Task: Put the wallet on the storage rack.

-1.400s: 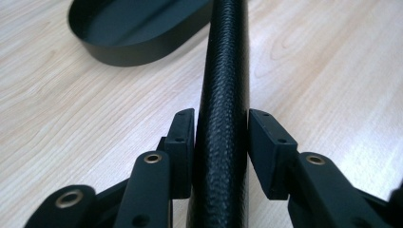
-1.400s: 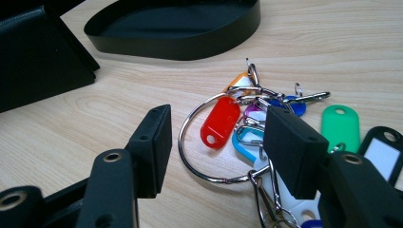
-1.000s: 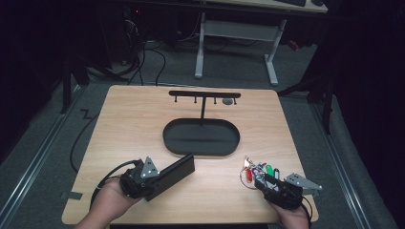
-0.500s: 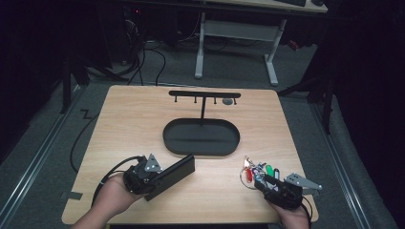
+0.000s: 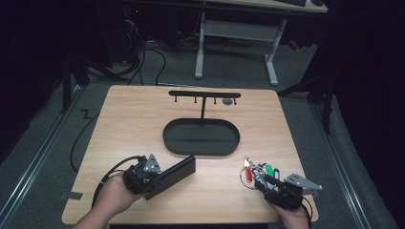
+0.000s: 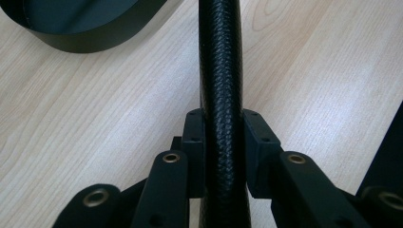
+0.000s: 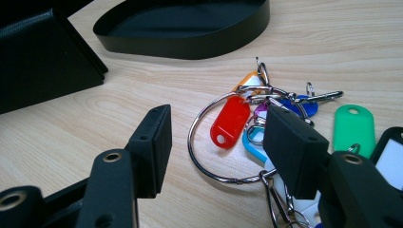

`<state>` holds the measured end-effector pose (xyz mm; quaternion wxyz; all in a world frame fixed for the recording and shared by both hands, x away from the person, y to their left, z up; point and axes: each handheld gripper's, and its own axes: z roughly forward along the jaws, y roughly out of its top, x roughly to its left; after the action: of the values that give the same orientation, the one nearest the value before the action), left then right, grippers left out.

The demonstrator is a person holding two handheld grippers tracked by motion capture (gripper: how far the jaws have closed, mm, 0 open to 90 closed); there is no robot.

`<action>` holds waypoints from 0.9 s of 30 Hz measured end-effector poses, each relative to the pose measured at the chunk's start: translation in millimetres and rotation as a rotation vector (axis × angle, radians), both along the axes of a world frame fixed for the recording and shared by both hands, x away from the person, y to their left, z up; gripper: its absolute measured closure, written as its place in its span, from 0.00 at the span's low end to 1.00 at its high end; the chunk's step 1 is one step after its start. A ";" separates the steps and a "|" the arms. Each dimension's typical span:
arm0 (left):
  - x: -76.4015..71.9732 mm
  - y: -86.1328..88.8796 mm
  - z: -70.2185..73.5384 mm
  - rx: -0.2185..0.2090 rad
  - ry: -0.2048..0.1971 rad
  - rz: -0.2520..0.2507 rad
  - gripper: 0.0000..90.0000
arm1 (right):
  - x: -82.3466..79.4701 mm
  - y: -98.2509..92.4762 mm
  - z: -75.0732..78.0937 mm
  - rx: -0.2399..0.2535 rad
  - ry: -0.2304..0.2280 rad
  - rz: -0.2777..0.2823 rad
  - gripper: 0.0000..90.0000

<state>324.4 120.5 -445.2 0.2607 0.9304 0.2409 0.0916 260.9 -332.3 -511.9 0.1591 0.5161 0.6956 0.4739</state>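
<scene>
Black leather-textured case lies at the near left part of the wooden table, angled from the left gripper toward the oval tray without reaching it. In the left gripper view the case's narrow edge runs straight up between the two black jaws, and both pads press flat against its grained sides; the jaws have just been closing on it, so the left gripper is clamped on the case. The person's left hand holds that gripper at the near table edge. The right gripper rests at the near right, held by the right hand. In the right gripper view its jaws stand apart, with the large ring of the key bunch lying on the table partly between them; neither pad touches the ring. The red tag lies inside the ring, the green tag beyond the right-hand jaw. The T-shaped hook rack stands behind the tray.
</scene>
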 end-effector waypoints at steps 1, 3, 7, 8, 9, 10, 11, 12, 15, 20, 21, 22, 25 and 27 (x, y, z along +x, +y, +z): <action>-0.9 -0.6 -0.1 0.001 -0.006 0.002 0.82 | -0.2 -0.1 0.3 0.000 -0.001 0.000 0.48; -1.9 -1.0 0.0 0.005 -0.011 -0.001 0.83 | -0.8 -0.2 0.6 -0.001 -0.007 -0.001 0.48; -4.6 0.2 0.3 -0.009 -0.046 0.005 0.83 | -0.7 -0.2 -0.5 0.001 0.000 -0.007 0.48; -4.6 0.2 0.3 -0.009 -0.046 0.005 0.83 | -0.4 -0.2 -0.9 0.003 0.003 -0.009 0.49; -4.5 1.5 1.4 -0.019 -0.051 0.007 0.83 | -0.4 -0.2 -0.9 0.003 0.003 -0.009 0.49; -4.2 3.3 3.6 -0.032 -0.058 0.006 0.83 | 0.3 0.1 -1.6 0.002 0.007 -0.009 0.49; -3.5 5.2 7.3 -0.040 -0.072 0.007 0.83 | 0.5 0.2 -1.6 0.001 0.006 -0.008 0.49; -3.5 5.2 7.3 -0.040 -0.072 0.007 0.83 | 0.8 0.2 -1.5 -0.003 0.003 -0.005 0.49; -1.1 5.6 14.1 -0.038 -0.106 -0.003 0.83 | -0.7 -0.1 0.1 -0.009 -0.005 -0.006 0.49; 1.1 2.2 18.6 -0.030 -0.132 -0.035 0.83 | -1.5 -1.7 0.6 -0.003 -0.003 -0.012 0.49; 2.9 0.1 20.6 -0.027 -0.144 -0.040 0.83 | -1.0 -1.8 0.6 -0.002 -0.003 -0.010 0.49; 2.9 0.1 20.6 -0.027 -0.144 -0.040 0.83 | -1.0 -1.8 0.6 -0.002 -0.003 -0.010 0.49; 7.7 -4.6 23.4 -0.019 -0.167 -0.050 0.83 | -0.4 -1.8 0.0 -0.008 0.000 -0.009 0.49; 9.2 -5.8 24.0 -0.016 -0.174 -0.049 0.83 | -0.6 -2.9 0.0 -0.009 -0.002 -0.012 0.49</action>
<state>333.6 114.8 -421.2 0.2901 0.9225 0.1951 0.1638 260.4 -335.2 -511.9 0.1649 0.5191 0.6943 0.4704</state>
